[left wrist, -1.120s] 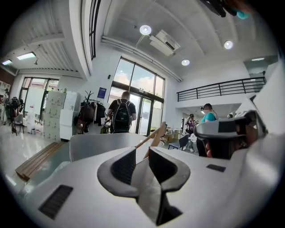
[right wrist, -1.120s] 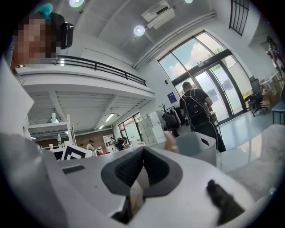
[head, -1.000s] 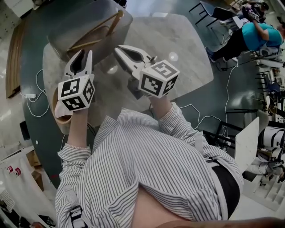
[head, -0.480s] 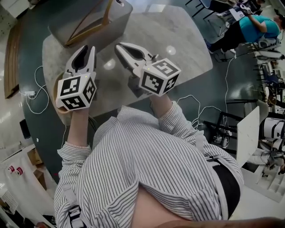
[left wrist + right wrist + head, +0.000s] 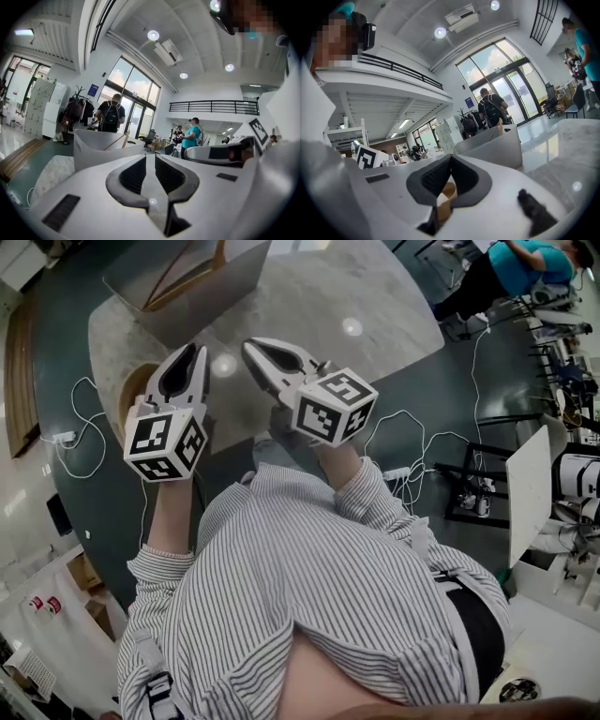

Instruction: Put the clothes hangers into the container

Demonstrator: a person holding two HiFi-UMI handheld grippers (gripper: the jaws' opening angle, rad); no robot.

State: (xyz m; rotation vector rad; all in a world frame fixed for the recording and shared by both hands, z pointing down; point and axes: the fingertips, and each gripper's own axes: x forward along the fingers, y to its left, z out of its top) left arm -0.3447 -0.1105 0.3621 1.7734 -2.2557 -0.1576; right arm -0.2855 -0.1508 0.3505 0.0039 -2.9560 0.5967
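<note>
A grey container (image 5: 202, 287) stands on the far left of the marble table (image 5: 319, 296), with wooden clothes hangers (image 5: 176, 285) lying slanted inside it. The left gripper view shows the container (image 5: 93, 150) ahead with a hanger (image 5: 115, 142) leaning on its rim, and so does the right gripper view, container (image 5: 497, 147) and hanger (image 5: 499, 125). My left gripper (image 5: 195, 351) hangs over the table's near left edge. Its jaws have just been closing, and a thin slit with nothing in it remains between them (image 5: 150, 157). My right gripper (image 5: 249, 343) floats beside it, tips together (image 5: 450, 157), holding nothing.
A round wooden seat (image 5: 131, 395) sits below the left gripper at the table's edge. Cables (image 5: 75, 432) and a power strip (image 5: 398, 472) lie on the dark floor. A person in a teal top (image 5: 525, 259) is at the far right by desks and chairs.
Both grippers have drawn back from the container toward the table's near edge. The container now sits farther off, at the top of the head view. The left jaws have narrowed.
</note>
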